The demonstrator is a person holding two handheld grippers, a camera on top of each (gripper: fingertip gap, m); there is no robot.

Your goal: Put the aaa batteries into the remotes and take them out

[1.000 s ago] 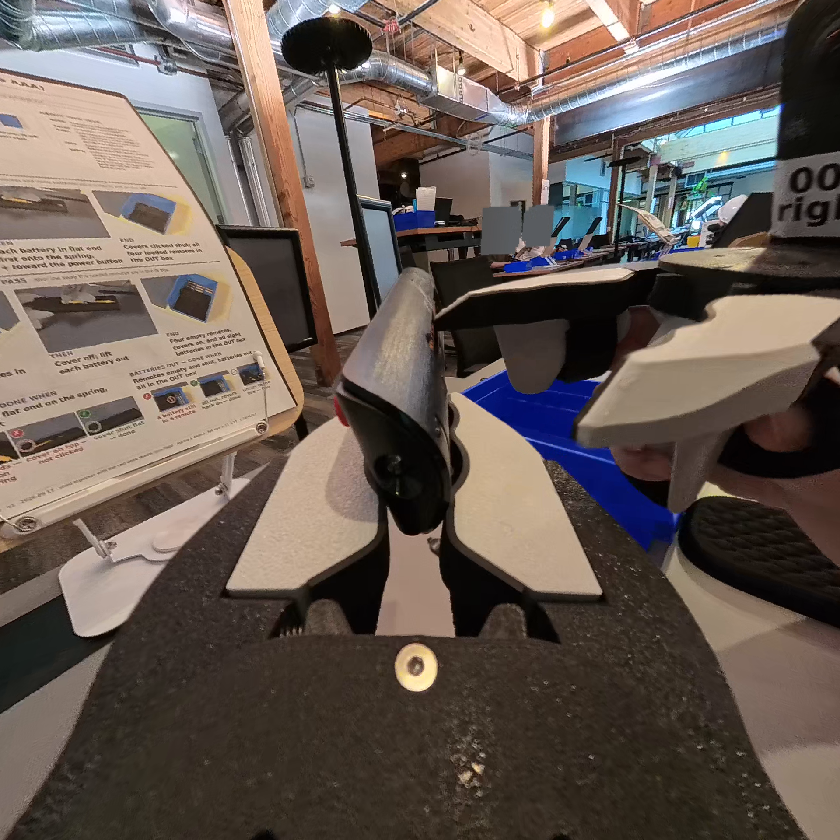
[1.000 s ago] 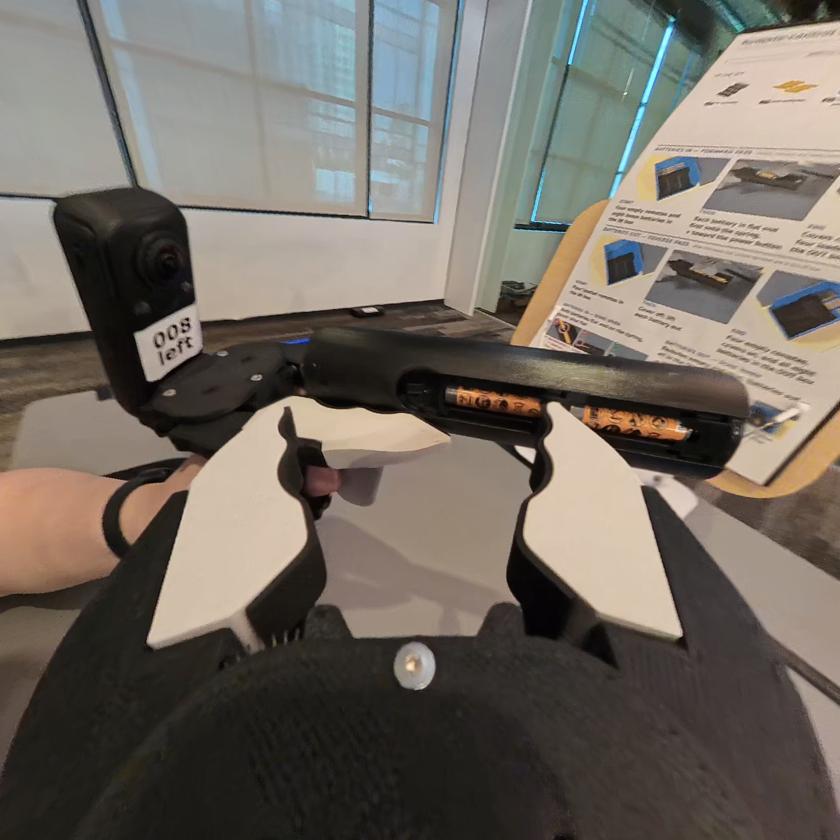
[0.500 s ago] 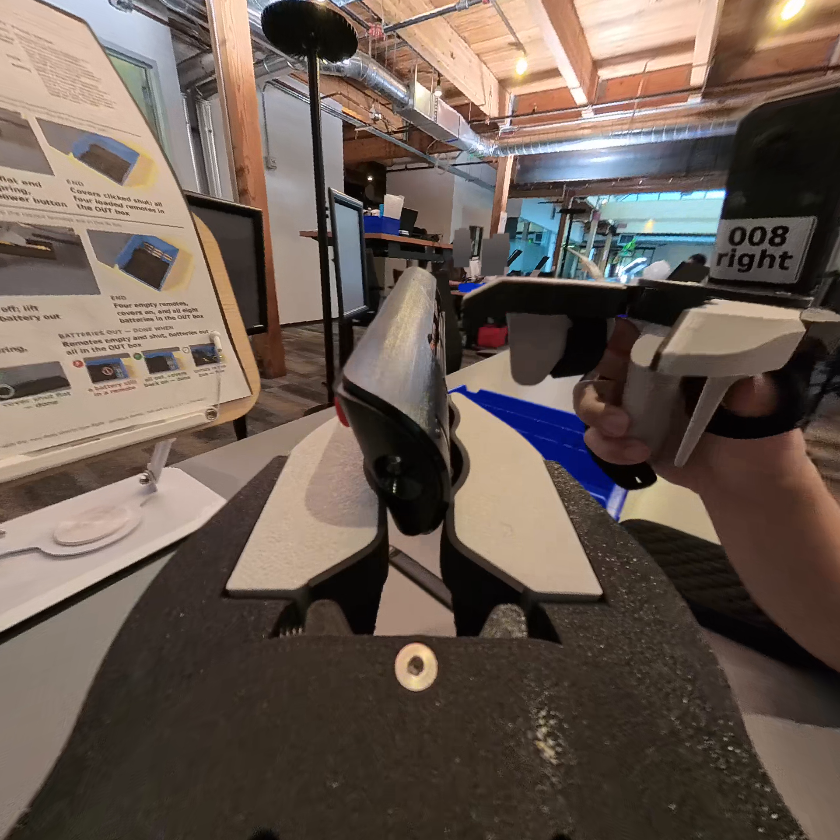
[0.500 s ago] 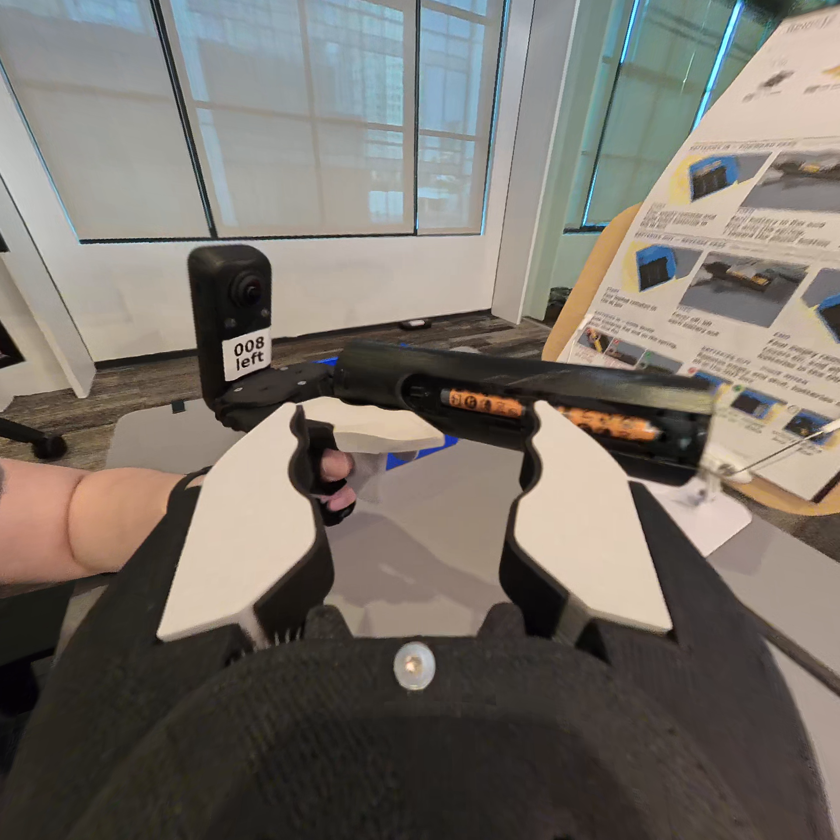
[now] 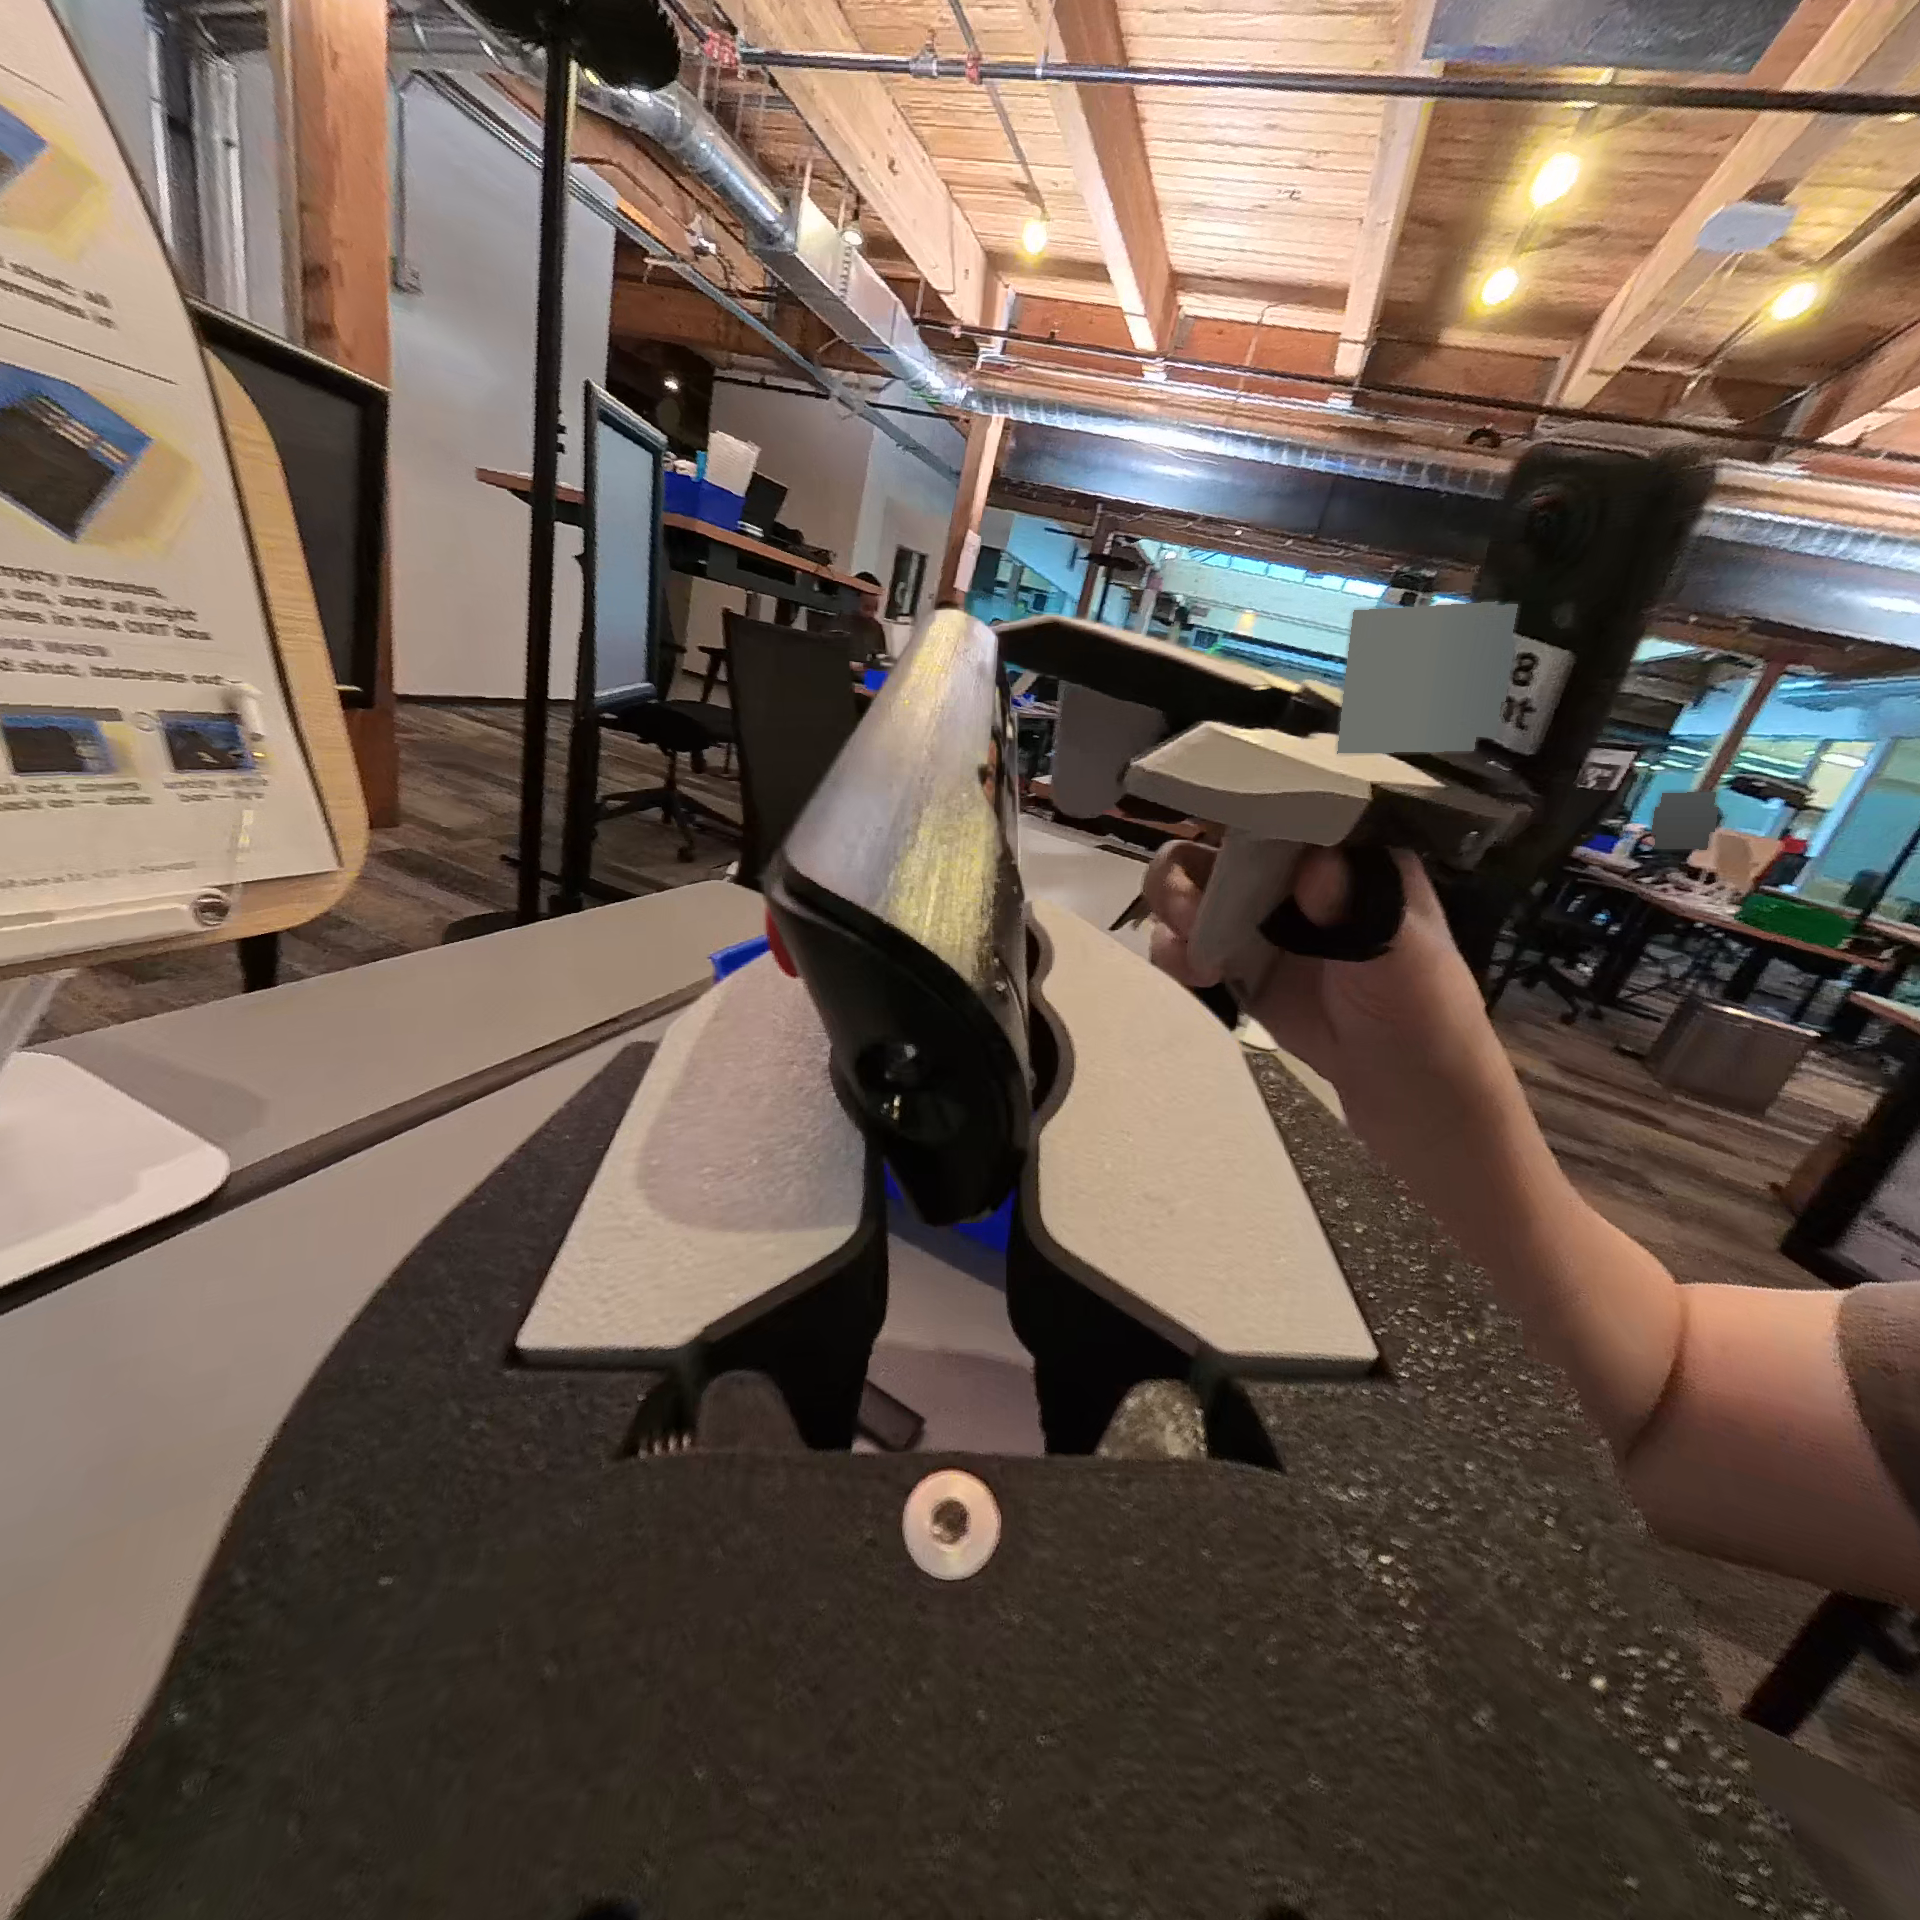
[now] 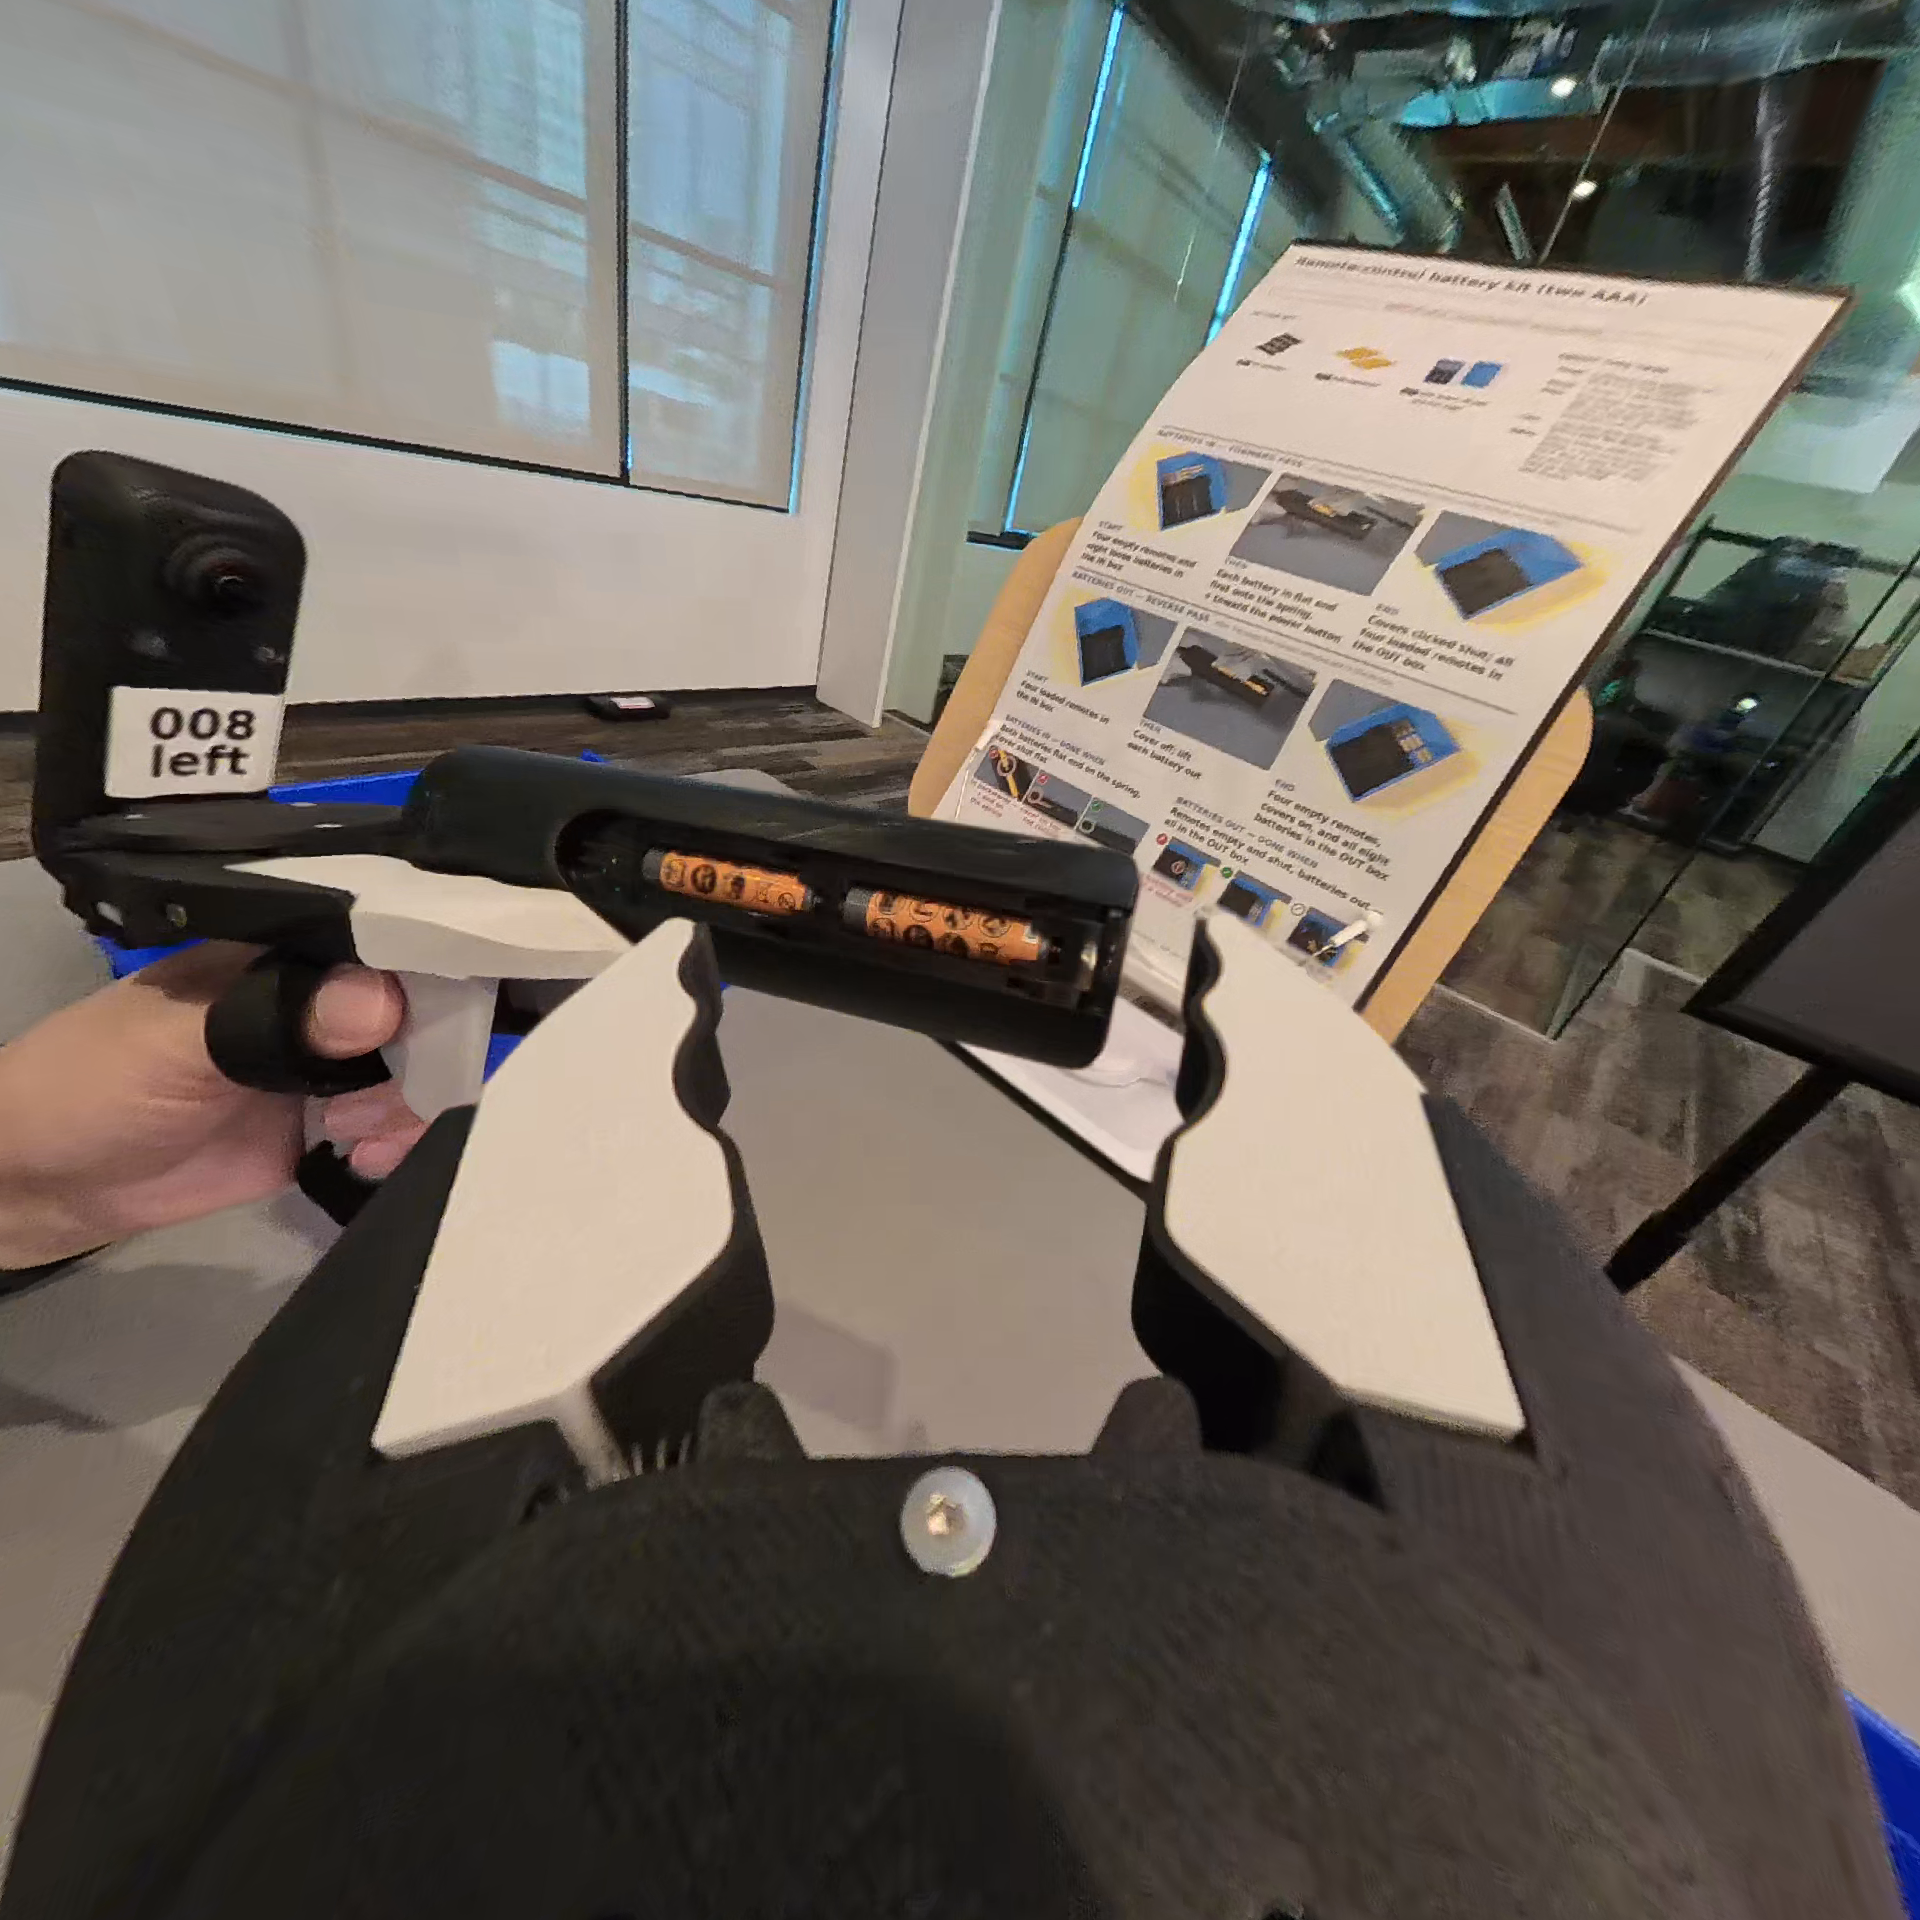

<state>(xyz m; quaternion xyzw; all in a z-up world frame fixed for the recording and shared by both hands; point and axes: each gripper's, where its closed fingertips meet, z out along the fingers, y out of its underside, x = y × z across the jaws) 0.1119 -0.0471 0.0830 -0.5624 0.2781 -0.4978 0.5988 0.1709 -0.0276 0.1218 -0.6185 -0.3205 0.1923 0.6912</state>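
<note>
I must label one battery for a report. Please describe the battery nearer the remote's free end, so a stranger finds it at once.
Find the black remote held in the left gripper, its cover off. Two orange batteries lie end to end in its open bay. Yours is the one at the free end, farther from the gripper than the other battery.

One remote (image 6: pixel 790 883), two orange batteries (image 6: pixel 727 881), two tongs (image 6: pixel 940 997), one instruction board (image 6: pixel 1382 623).

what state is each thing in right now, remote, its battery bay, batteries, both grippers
remote: held off the table, clamped at one end
battery compartment: cover off, open
two orange batteries: seated end to end in the compartment
left gripper: shut on the remote
right gripper: open, empty, jaws just short of the remote
</note>
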